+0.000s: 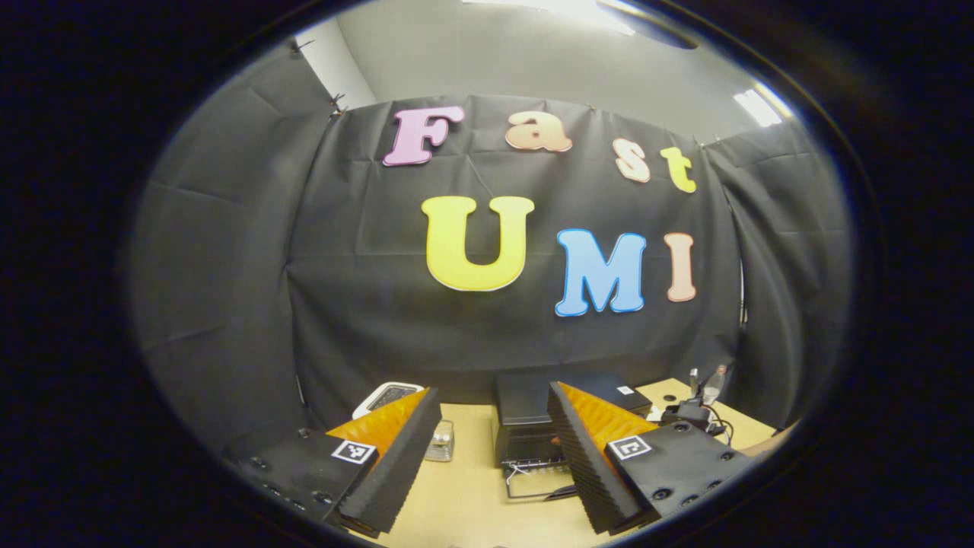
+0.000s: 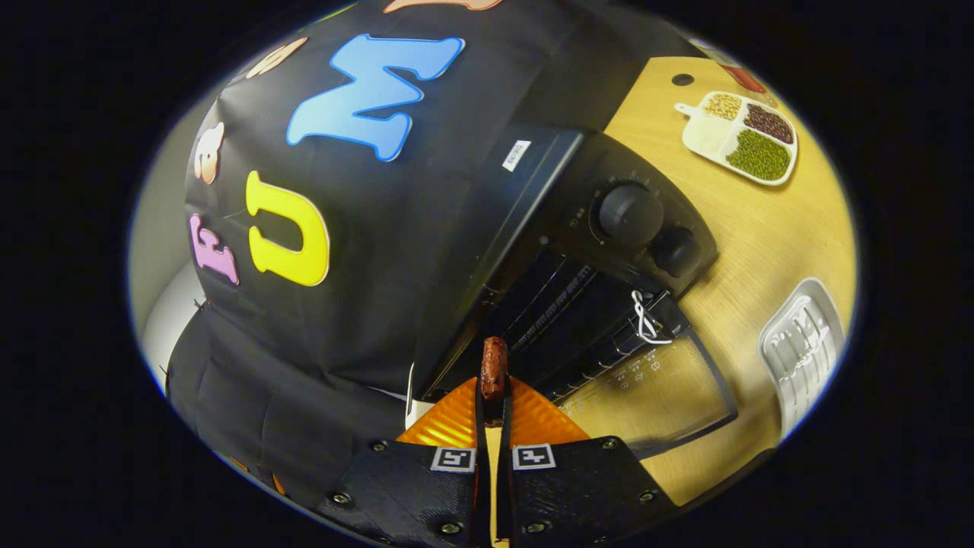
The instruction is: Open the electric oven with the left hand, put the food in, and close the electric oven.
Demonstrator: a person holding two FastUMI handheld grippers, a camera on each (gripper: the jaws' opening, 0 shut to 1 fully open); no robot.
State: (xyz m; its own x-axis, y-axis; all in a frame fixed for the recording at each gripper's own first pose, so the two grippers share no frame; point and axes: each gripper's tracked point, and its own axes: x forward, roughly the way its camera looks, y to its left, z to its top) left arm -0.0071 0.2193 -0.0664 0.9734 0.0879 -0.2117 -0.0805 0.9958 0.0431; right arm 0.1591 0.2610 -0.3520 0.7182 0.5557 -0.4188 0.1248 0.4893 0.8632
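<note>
Pinched between our right gripper's (image 2: 493, 396) fingers is a small reddish-brown sausage (image 2: 494, 367), held by its near end, with the far end poking straight toward the electric oven (image 2: 586, 228). Both fingers press on it, so the hold looks sound. The oven door (image 2: 654, 388) already hangs down flat in front of the cavity, a white cord (image 2: 644, 316) tied to its handle, and the sausage sits just short of the opening.

We judge the step in hand to be carrying the food in. To do it well, we would keep the sausage level, pass it above the lowered door without brushing the glass, and release only once it rests on the wire rack (image 2: 555, 301) inside (a round thing may roll between the bars, so laying it across them seems wiser).

Our left gripper (image 1: 494, 457) waits well back from the oven, fingers spread wide and empty.

Everything stands on a pale wooden table (image 2: 749, 228). Beyond the oven's knobs lies a divided white dish of beans (image 2: 740, 137); nearer us, off the door's corner, sits a clear plastic tray (image 2: 803, 346). Black cloth (image 1: 228, 251) walls the booth behind the oven.
</note>
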